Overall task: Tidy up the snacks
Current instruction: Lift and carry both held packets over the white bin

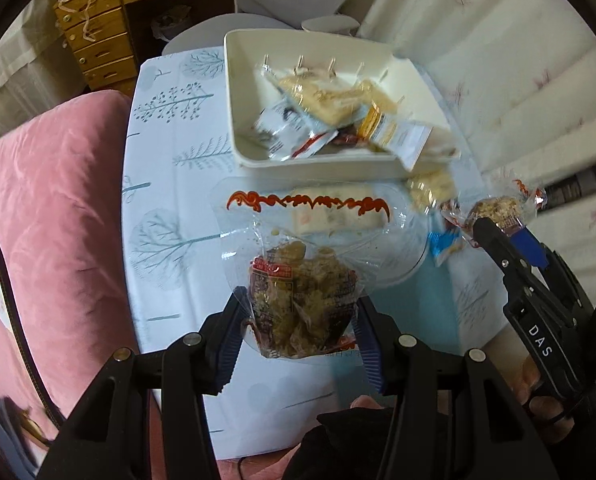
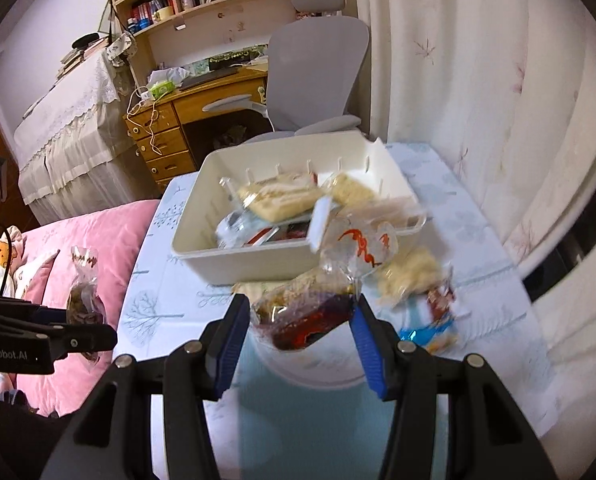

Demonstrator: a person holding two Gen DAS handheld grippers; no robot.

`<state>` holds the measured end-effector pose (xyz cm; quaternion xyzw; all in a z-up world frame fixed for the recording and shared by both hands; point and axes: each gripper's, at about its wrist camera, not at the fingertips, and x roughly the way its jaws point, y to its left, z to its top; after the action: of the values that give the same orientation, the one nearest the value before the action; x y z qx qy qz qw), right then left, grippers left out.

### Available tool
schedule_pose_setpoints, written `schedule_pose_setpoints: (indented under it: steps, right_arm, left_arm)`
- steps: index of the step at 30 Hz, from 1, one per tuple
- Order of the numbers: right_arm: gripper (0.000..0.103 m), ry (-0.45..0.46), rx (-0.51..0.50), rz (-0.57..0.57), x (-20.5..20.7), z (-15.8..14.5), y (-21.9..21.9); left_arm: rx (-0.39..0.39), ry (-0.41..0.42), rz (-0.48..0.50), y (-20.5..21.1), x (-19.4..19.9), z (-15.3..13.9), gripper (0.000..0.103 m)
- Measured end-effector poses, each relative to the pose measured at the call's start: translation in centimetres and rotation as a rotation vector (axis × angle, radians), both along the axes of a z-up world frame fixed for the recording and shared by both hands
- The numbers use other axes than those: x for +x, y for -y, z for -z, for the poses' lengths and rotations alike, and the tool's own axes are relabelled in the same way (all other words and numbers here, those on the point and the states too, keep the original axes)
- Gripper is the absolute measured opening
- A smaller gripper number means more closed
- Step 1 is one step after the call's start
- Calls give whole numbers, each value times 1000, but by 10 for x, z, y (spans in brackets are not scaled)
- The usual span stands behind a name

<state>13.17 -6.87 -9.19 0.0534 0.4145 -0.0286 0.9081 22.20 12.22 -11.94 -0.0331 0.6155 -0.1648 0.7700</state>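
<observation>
My left gripper point(image 1: 300, 320) is shut on a clear packet of brown crumbly snack point(image 1: 298, 304), held above the table; it also shows at the left of the right wrist view point(image 2: 83, 296). My right gripper point(image 2: 300, 320) is shut on another clear packet with a dark red label point(image 2: 306, 316); it shows in the left wrist view point(image 1: 494, 212) at the right. A white bin point(image 1: 241, 120) point(image 2: 201, 248) at the back of the table holds several packets. A pale bar in a clear wrapper point(image 1: 330, 208) lies in front of the bin.
The table wears a white cloth with tree prints point(image 1: 165, 184) point(image 2: 153, 308). Loose packets lie right of the bin point(image 2: 418, 276), with a blue one point(image 2: 426, 334). A pink cushion point(image 1: 45, 220) is at the left, a curtain point(image 2: 478, 80) at the right, a grey chair point(image 2: 318, 60) and wooden desk point(image 2: 169, 120) behind.
</observation>
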Motion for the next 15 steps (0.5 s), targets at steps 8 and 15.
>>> schedule_pose_setpoints:
  steps: [8, 15]
  right_arm:
    - [52, 29, -44, -104, 30, -15, 47]
    - [52, 70, -72, -164, 69, -24, 74]
  left_arm:
    - [-38, 22, -99, 38, 23, -8, 50]
    - [-79, 36, -157, 57, 52, -11, 51]
